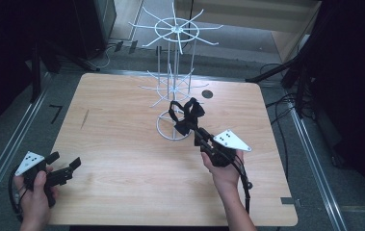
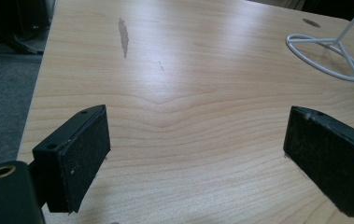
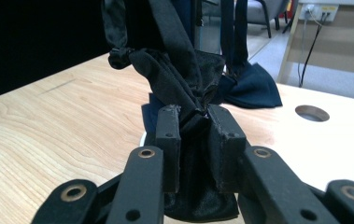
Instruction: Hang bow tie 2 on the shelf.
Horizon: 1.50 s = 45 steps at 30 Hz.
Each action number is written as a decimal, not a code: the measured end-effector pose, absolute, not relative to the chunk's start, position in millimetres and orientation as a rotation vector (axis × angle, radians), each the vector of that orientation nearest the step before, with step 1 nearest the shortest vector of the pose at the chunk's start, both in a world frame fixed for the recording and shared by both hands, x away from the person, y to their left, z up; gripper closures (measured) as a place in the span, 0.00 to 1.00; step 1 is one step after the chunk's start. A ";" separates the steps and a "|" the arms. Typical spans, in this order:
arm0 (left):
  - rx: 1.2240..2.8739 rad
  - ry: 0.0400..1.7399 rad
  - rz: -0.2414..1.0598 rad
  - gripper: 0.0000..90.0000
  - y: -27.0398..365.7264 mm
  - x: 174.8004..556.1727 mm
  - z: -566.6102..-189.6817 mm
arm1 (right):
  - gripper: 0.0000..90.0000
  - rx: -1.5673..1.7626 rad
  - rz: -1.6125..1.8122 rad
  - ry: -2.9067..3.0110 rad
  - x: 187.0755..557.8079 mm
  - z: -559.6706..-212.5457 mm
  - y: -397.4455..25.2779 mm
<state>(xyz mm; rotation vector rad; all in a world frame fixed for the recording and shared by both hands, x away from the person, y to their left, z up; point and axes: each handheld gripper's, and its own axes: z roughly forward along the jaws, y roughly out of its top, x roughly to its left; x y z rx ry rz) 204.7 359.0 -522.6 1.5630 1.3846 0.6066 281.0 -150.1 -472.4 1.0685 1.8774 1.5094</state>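
Right gripper [image 1: 195,131] had its fingers [image 3: 167,140] clamped on a bunched fold of the black bow tie [image 3: 184,79], cloth pinched between the pads and a loose lobe hanging below them. Beyond the fingertips the tie's strap [image 1: 173,113] rose in a loop towards the lower arms of the white wire rack [image 1: 174,77]; whether the loop was already caught on an arm could not be told from these views. A second dark bow shape [image 3: 251,88] lay past the fingers, to their right in the right gripper view. Grip taken on the bow body, probably so the strap stayed free to be hooked or lifted off. The tie sat just above the rack's ring base [image 1: 170,129], clear of the bench [image 1: 122,144]. Left gripper [image 1: 64,169] rested low at the near left of the bench, fingers [image 2: 79,154] spread wide with nothing between them, only bare wood ahead and the ring base [image 2: 326,56] far off to their right; judged idle, kept clear of the working hand.
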 end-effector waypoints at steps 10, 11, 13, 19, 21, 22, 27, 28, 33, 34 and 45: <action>1.563 1.384 0.607 0.09 359.0 204.7 -522.6 | 0.67 1.075 1.483 1.914 283.5 -478.1 -146.9; 1.564 1.384 0.607 0.09 359.0 204.7 -522.6 | 0.62 1.080 1.478 1.907 283.9 -478.4 -147.7; 1.561 1.384 0.607 0.09 358.8 204.6 -522.6 | 0.55 1.104 1.479 1.896 284.2 -478.8 -150.2; 1.559 1.382 0.605 0.09 359.0 204.6 -522.7 | 0.38 1.151 1.483 1.905 284.5 -480.7 -159.9; 1.559 1.385 0.606 0.09 359.2 204.4 -522.5 | 0.33 1.152 1.473 1.909 283.3 -481.3 -162.9; 1.559 1.385 0.606 0.09 359.2 204.5 -522.6 | 0.31 1.151 1.472 1.910 282.7 -481.5 -164.9; 1.558 1.385 0.605 0.09 359.2 204.4 -522.5 | 0.20 1.179 1.476 1.910 281.3 -483.9 -172.8; 1.559 1.385 0.605 0.09 359.2 204.5 -522.6 | 0.18 1.184 1.473 1.916 281.2 -484.8 -174.1; 1.562 1.382 0.603 0.09 359.1 204.6 -522.6 | 0.15 1.185 1.455 1.918 278.1 -486.2 -180.7; 1.563 1.383 0.604 0.09 359.1 204.6 -522.5 | 0.15 1.182 1.445 1.913 277.3 -486.4 -182.4; 1.568 1.381 0.605 0.09 358.7 204.9 -522.6 | 0.15 1.185 1.453 1.898 263.5 -488.2 -207.9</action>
